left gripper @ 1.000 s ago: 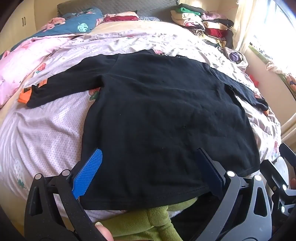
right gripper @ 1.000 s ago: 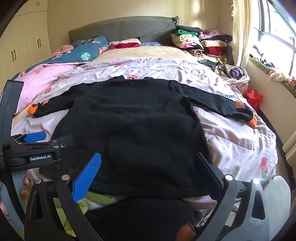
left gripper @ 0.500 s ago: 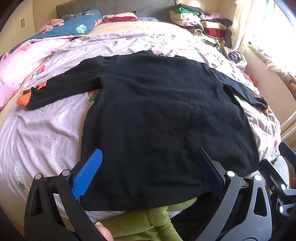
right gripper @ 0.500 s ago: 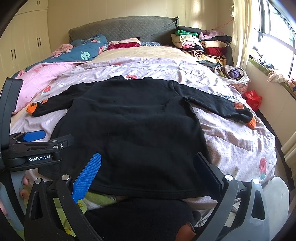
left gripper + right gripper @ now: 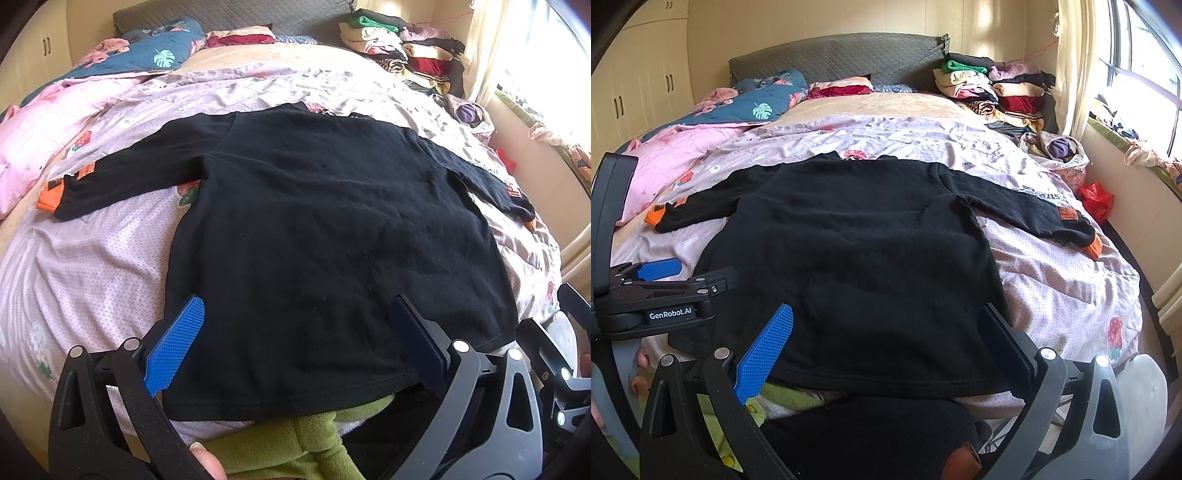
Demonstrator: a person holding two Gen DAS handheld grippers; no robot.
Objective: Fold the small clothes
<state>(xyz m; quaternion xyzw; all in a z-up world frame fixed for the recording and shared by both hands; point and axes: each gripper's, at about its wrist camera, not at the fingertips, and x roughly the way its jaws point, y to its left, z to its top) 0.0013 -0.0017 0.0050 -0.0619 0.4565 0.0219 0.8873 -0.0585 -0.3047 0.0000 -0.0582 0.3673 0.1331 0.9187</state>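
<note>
A small black long-sleeved shirt (image 5: 325, 229) (image 5: 857, 258) lies spread flat on the bed, hem toward me, both sleeves stretched out sideways. Orange cuffs mark the left sleeve end (image 5: 50, 192) and the right sleeve end (image 5: 1093, 245). My left gripper (image 5: 299, 325) hovers open over the hem's left half, nothing between its fingers. My right gripper (image 5: 886, 328) stands open above the hem's right half, also holding nothing. The left gripper's body (image 5: 665, 291) shows at the left edge of the right wrist view.
The lilac patterned bedsheet (image 5: 92, 266) covers the bed. A pink quilt (image 5: 665, 162) lies at the left, a stack of folded clothes (image 5: 993, 92) at the far right by the headboard. Green fabric (image 5: 295, 443) sits below the hem. A red bag (image 5: 1097, 199) lies by the window wall.
Both grippers have drifted slightly; the shirt sits a little lower and closer in both views. The shirt itself has not moved. Both stay open.
</note>
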